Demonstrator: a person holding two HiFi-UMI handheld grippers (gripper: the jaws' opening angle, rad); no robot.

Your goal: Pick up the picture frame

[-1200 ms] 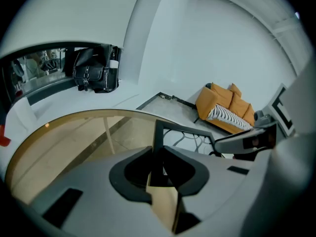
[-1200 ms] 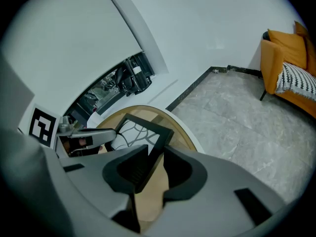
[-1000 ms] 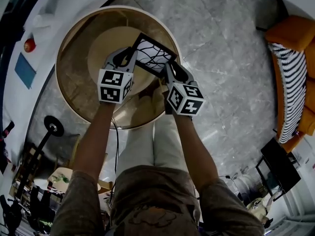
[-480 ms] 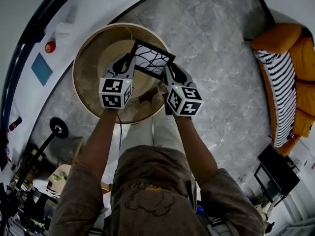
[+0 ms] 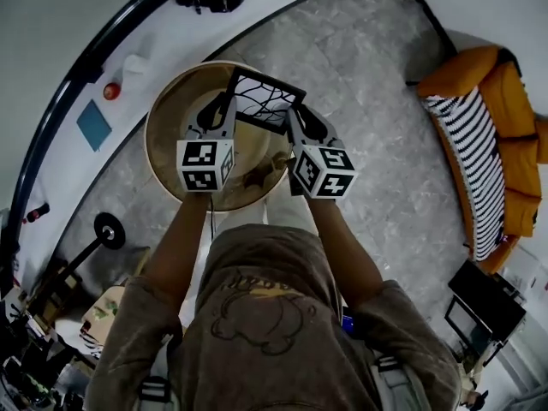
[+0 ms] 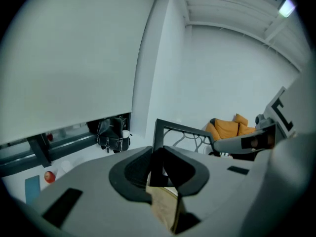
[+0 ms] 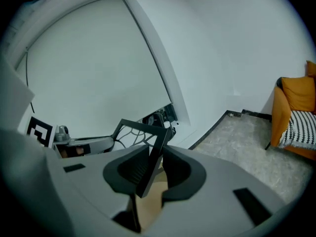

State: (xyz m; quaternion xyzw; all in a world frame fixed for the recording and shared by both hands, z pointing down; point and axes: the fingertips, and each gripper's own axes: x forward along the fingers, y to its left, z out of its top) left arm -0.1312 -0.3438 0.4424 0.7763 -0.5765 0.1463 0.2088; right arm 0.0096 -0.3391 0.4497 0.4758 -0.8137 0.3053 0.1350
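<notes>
The left gripper [image 5: 226,106] is clamping the left edge of the picture frame [image 5: 266,101], its jaws pressing on the dark moulding on both sides. In the left gripper view, the frame [image 6: 159,147] is standing upright between the pads of the left gripper [image 6: 160,171]. The right gripper [image 5: 296,120] is grasping the frame's right edge in the same way. In the right gripper view, the frame [image 7: 149,157] is sitting tilted between that gripper's jaws [image 7: 150,176]. The frame is hanging between the two tools at upper centre of the head view, overlapping the far rim of the round wooden table [image 5: 167,122]. An orange sofa [image 5: 492,84] is standing at the right edge, on the grey stone floor [image 5: 385,144].
</notes>
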